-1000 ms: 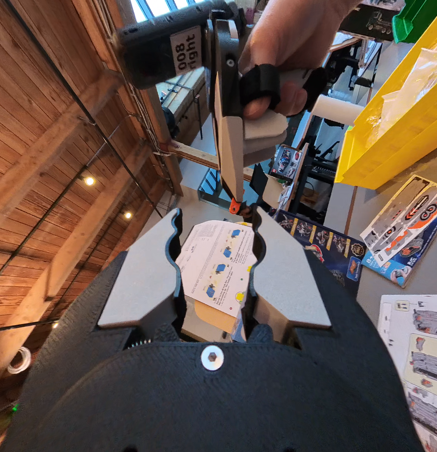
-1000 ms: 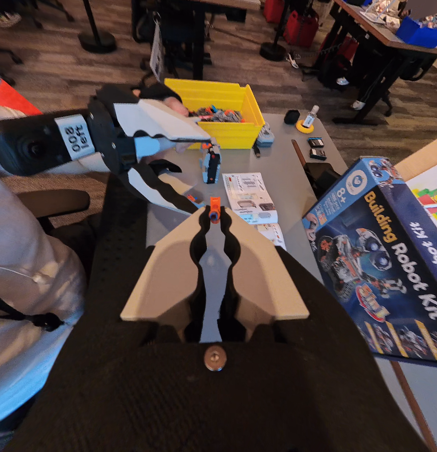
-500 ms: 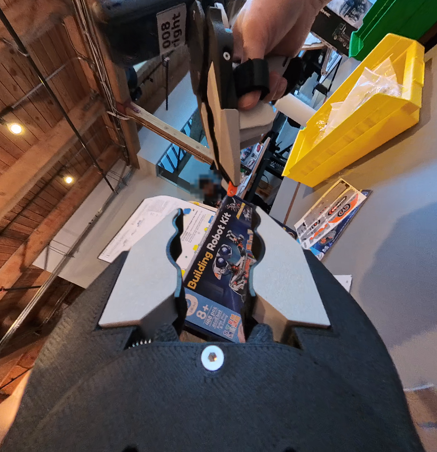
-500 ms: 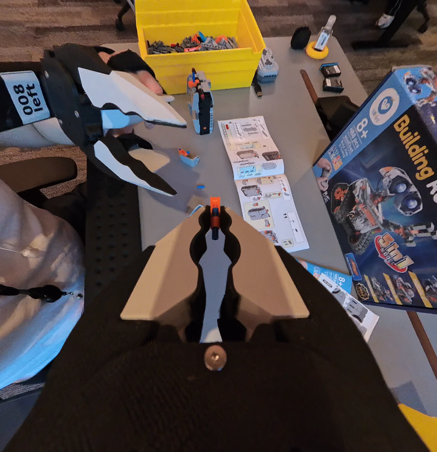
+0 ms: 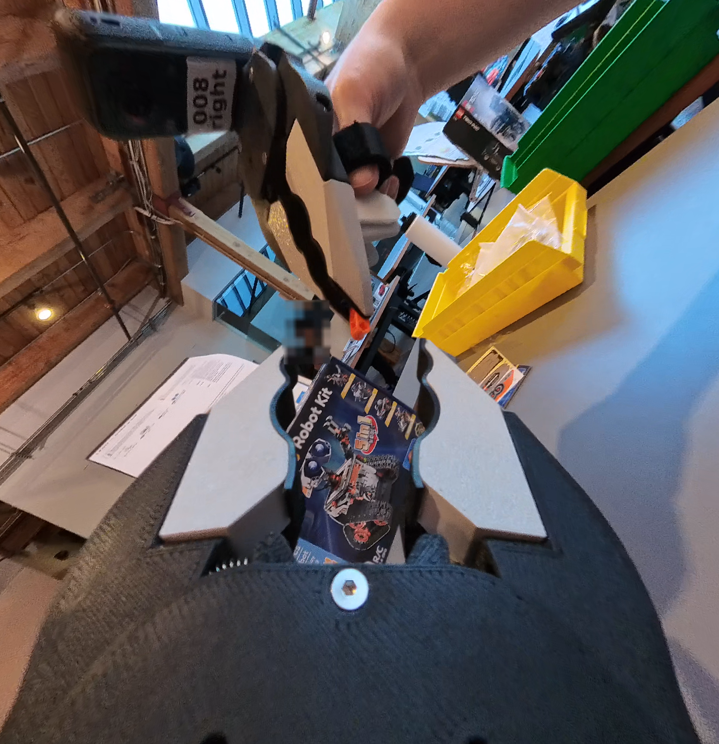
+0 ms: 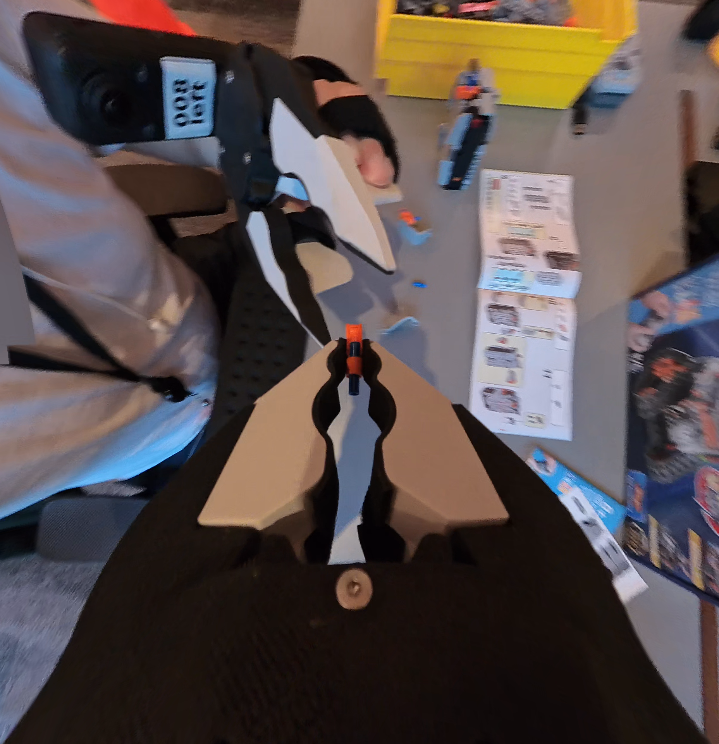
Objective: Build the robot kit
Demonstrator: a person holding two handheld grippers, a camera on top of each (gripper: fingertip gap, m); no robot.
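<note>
My right gripper [image 6: 354,344] is shut on a small orange and dark blue toy building piece [image 6: 354,354], held in the air above the grey table [image 6: 438,282]. My left gripper [image 5: 352,354] is open and empty. In the right wrist view the left gripper [image 6: 357,306] is just beyond the piece, its lower finger tip next to the right gripper's tips. In the left wrist view the right gripper [image 5: 358,318] comes down from the top, and the orange piece [image 5: 358,323] sits just above the gap between my open fingers.
A dark blue robot kit box [image 6: 680,422] stands right, an open instruction booklet [image 6: 527,302] beside it. A partly built model [image 6: 466,133] lies before a yellow bin [image 6: 490,60] of pieces. Small blue parts [image 6: 414,229] lie loose. A second yellow bin [image 5: 511,282] holds plastic bags. My two grippers' fingertips are within a few centimetres of each other.
The two grippers have drawn closer together, so the left one's open fingers now sit right by the held orange piece. The right gripper stays shut on it; the left stays open.
</note>
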